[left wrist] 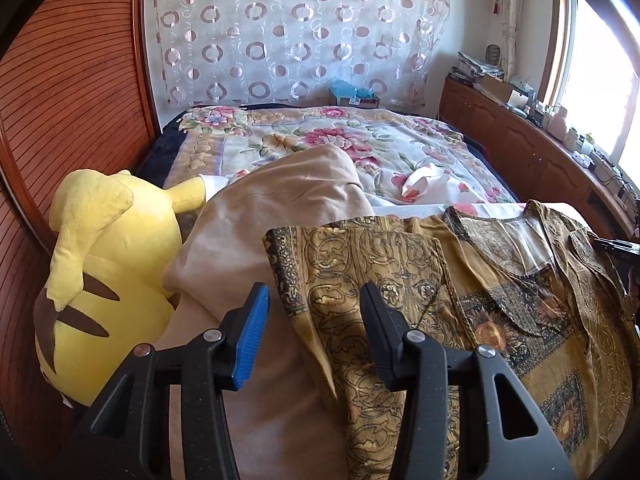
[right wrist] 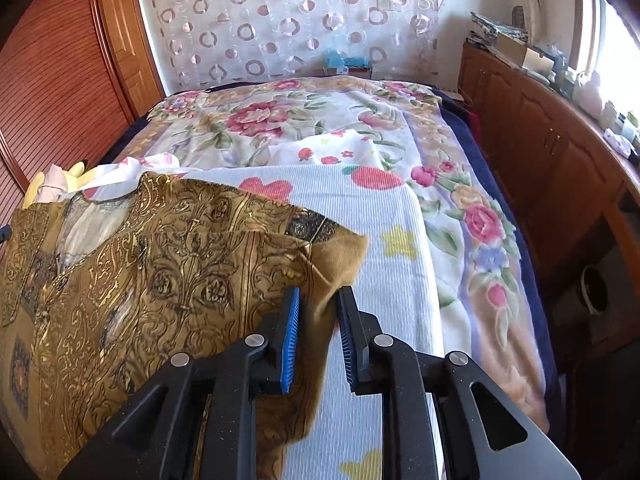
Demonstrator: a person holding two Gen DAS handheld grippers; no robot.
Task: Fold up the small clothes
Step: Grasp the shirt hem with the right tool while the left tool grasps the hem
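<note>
A small mustard-gold patterned top (left wrist: 500,288) lies spread on the bed, neckline toward the far side. Its left sleeve (left wrist: 360,264) is folded inward over the body. My left gripper (left wrist: 314,300) is open, its jaws wide apart just above that sleeve's edge, holding nothing. In the right wrist view the same top (right wrist: 152,272) lies on a white ribbed blanket (right wrist: 384,280). My right gripper (right wrist: 318,306) is partly open, its jaws straddling the brown edge of the right sleeve (right wrist: 332,252) with gaps on both sides.
A yellow plush toy (left wrist: 104,280) and a beige cloth (left wrist: 280,200) lie left of the top. A floral bedspread (right wrist: 280,120) covers the bed beyond. Wooden wardrobe (left wrist: 60,100) on the left, wooden cabinets (right wrist: 540,152) with clutter along the right under a window.
</note>
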